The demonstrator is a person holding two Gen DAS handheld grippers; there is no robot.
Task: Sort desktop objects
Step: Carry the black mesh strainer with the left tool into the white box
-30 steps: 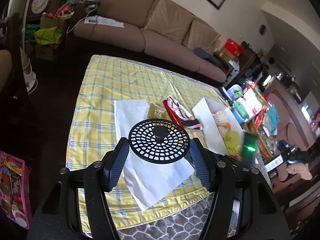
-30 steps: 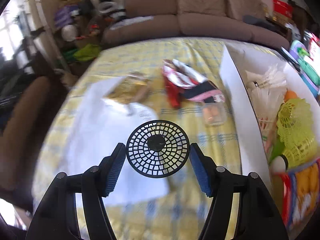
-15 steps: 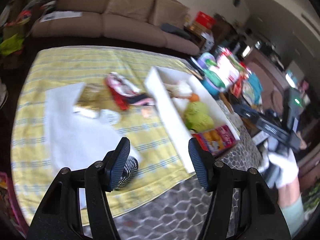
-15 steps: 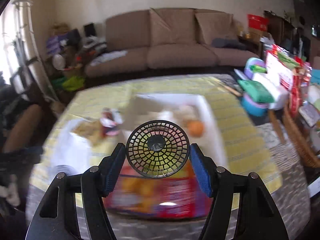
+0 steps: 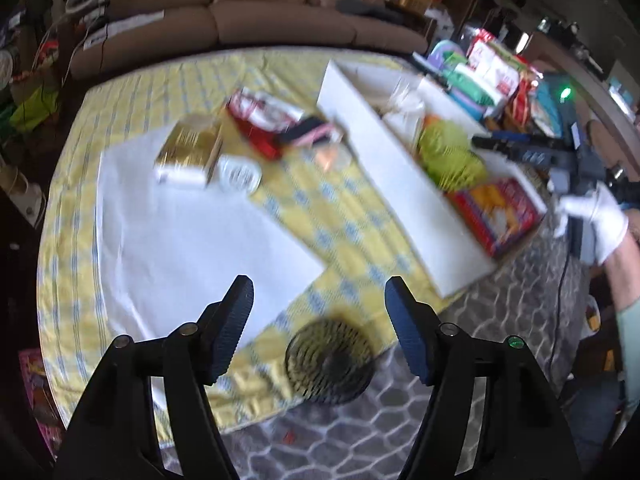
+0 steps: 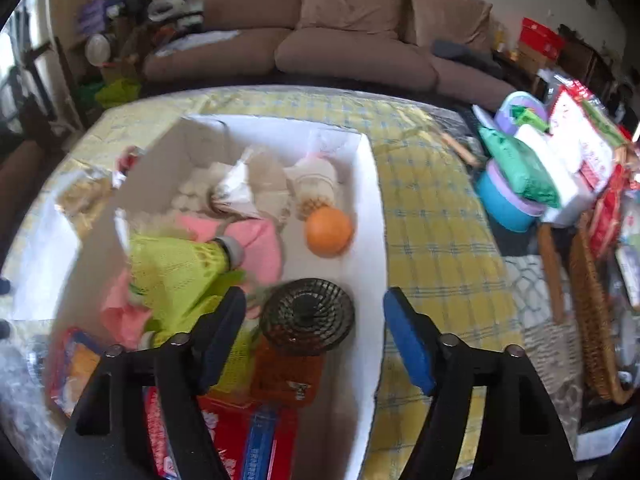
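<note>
My left gripper (image 5: 318,304) is open and empty above the near table edge. A black mesh disc (image 5: 330,362) lies below it on the edge of the yellow checked cloth (image 5: 344,232). My right gripper (image 6: 314,318) is open over the white box (image 6: 370,216). A second black mesh disc (image 6: 307,322) sits just below its jaws, among the box's contents. The box holds yellow-green shuttlecocks (image 6: 176,268), an orange ball (image 6: 329,230), pink cloth and snack packs. On the cloth lie a gold box (image 5: 190,152), a red packet (image 5: 264,124) and a white sheet (image 5: 180,236).
A brown sofa (image 6: 320,40) stands behind the table. At the right are a blue bowl (image 6: 506,204), green and red packages (image 6: 576,148) and a wicker basket (image 6: 596,312). The gloved hand with the right gripper shows in the left wrist view (image 5: 604,212).
Both grippers have let go of their black mesh discs. The left one's lies at the table edge; the right one swung over the white box and its disc now sits inside.
</note>
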